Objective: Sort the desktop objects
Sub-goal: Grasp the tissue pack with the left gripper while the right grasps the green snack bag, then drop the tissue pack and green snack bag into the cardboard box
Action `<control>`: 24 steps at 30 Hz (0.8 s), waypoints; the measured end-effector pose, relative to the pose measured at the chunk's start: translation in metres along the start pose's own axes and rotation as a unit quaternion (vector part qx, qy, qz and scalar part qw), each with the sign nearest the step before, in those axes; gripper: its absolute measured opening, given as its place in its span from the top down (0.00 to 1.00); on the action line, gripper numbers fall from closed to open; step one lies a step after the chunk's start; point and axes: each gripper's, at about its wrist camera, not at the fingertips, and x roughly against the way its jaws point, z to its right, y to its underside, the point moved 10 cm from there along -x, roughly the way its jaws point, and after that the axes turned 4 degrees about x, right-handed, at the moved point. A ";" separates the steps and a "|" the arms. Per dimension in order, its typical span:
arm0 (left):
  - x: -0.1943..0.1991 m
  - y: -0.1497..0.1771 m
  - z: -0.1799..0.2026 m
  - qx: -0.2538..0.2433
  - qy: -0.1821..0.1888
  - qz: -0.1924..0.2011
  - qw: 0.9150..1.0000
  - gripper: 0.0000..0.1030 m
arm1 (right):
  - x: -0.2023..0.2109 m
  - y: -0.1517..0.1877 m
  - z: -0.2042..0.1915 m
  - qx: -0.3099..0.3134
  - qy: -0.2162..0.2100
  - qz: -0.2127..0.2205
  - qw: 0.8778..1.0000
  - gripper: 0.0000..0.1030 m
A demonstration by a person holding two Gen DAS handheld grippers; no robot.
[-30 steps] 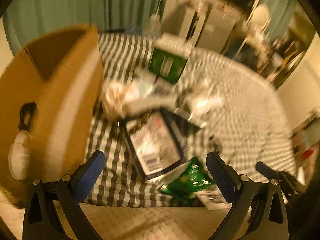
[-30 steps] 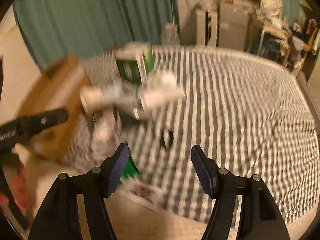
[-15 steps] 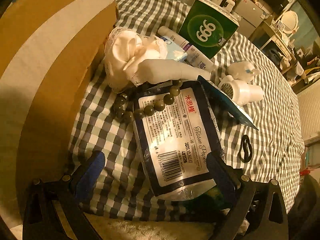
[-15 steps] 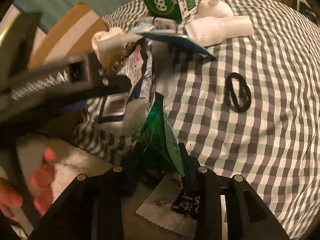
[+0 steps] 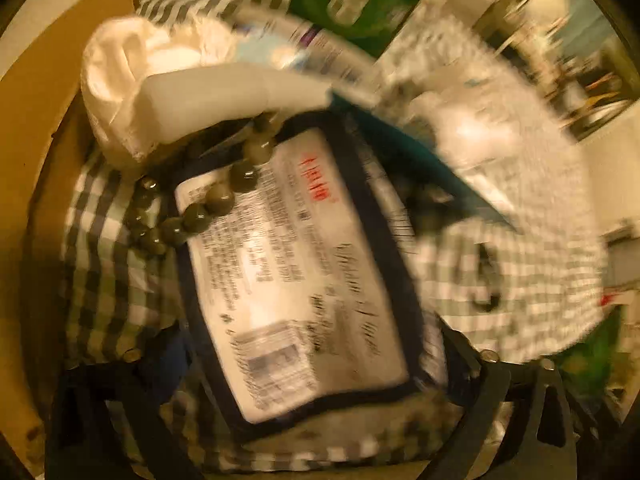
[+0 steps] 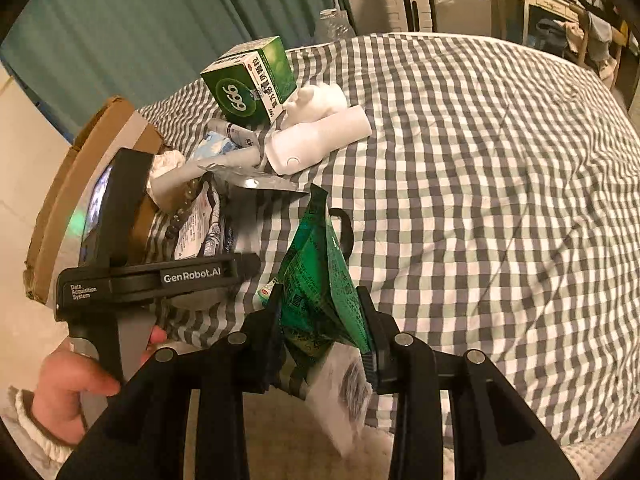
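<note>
1. Only in the right wrist view: right gripper (image 6: 322, 332) with jaws pinching a green packet (image 6: 320, 280), held up just above the near edge of the checked bedspread (image 6: 480, 200); a white sachet (image 6: 344, 396) hanging below it.
2. Same view, left gripper (image 6: 224, 270) seen side-on, gripped by a hand (image 6: 68, 384), lettered "GenRobot.AI" and "Data Acquisition System".
3. Left wrist view, badly blurred: tissue pack (image 5: 296, 276) between widely spread jaws, barcode and red characters on its label, unreadable. Olive bead string (image 5: 208, 208) draped over its top corner.
4. Green box (image 6: 250, 80) marked "999", upside down, standing behind the pile; cardboard box (image 6: 80, 184) at left.
</note>
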 end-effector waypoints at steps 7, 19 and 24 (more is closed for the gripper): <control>0.032 0.030 0.009 -0.018 0.059 -0.009 0.998 0.75 | 0.030 0.014 -0.008 -0.032 -0.054 -0.015 0.998 0.68; 0.210 0.032 0.039 -0.091 0.051 0.208 0.973 0.77 | 0.083 -0.006 -0.029 -0.008 -0.114 0.041 0.993 0.68; 0.260 0.002 -0.009 -0.044 0.021 0.251 0.967 0.77 | 0.100 -0.017 -0.059 0.031 -0.120 0.058 0.991 0.68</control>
